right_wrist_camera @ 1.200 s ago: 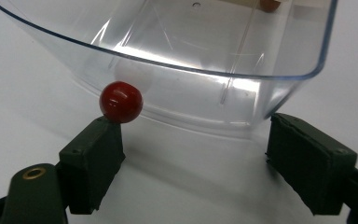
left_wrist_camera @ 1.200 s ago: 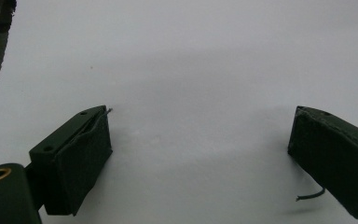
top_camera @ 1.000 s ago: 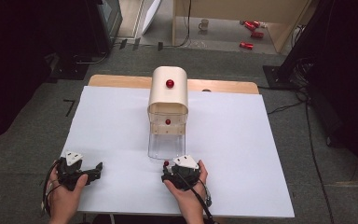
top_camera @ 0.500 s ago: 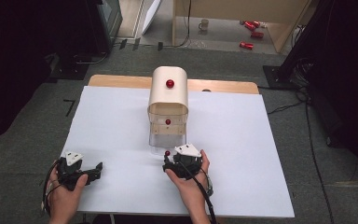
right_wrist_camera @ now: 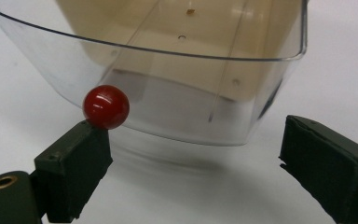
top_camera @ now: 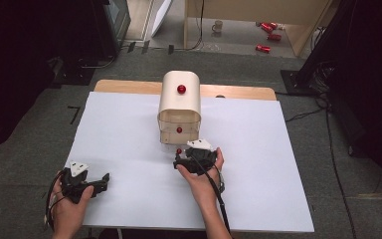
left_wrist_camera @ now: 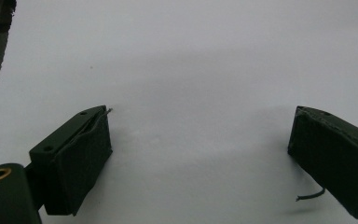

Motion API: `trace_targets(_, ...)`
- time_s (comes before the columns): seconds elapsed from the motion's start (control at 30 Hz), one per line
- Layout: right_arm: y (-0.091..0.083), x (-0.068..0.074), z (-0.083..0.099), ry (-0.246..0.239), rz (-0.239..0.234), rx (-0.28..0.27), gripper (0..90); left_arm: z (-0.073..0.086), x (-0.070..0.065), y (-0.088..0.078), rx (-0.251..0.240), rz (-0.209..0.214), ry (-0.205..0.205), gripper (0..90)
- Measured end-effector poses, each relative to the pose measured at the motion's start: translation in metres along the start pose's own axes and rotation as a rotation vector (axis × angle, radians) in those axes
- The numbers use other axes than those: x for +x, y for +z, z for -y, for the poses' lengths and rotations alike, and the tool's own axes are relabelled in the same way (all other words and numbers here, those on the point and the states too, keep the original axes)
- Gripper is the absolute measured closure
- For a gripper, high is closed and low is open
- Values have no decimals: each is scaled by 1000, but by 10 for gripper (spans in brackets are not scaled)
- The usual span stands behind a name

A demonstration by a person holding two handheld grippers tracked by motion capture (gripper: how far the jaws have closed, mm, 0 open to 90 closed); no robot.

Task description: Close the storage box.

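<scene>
Since the earlier frames, the right gripper [top_camera: 180,160] has advanced across the desk [top_camera: 288,164] toward the drawer cabinet [top_camera: 180,104]; the left gripper [top_camera: 102,180] has stayed in place, well to the left of the cabinet and nearer the person.

The cabinet is cream with a rounded top and stands at the middle of the desk, toward the far edge. Its bottom drawer [right_wrist_camera: 177,74], of clear plastic, projects from the cabinet's front toward the person. That drawer's red knob [right_wrist_camera: 106,106] sits just above the right gripper's left jaw tip, off-centre in the gap. Both grippers' jaws are spread wide and grasp nothing.

Judged step: approach to the drawer knob, before any grasp. The next move calls for shifting the right gripper sideways until the knob lies midway between the jaws, then clenching on it.

Bare desk lies on both sides of the cabinet and in front of the drawer, giving room to pull or push. The right hand [top_camera: 201,174] sits directly in front of the cabinet.
</scene>
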State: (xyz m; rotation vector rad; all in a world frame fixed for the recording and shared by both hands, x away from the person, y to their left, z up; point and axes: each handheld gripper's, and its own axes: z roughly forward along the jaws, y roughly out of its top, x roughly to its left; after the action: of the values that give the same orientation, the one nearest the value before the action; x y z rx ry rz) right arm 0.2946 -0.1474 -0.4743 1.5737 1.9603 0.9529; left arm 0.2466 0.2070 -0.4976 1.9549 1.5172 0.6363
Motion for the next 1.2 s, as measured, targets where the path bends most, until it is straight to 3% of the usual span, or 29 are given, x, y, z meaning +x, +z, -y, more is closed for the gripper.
trace_targets(0.27,13,-3,-12,-1,21,9,81,0,0,0,0,0,0,57)
trace_targets(0.47,19,-11,-14,29,47,3,83,0,0,0,0,0,0,57)
trace_targets(0.63,19,-23,-16,68,47,-16,82,0,0,0,1,0,0,57)
trace_targets(0.8,17,-27,-15,65,62,-18,79,0,0,0,0,0,0,57)
trace_targets(0.97,7,-35,-11,43,79,-25,84,0,0,0,0,0,0,57)
trace_targets(1.2,-18,-65,4,44,97,-42,73,0,0,0,0,0,0,57)
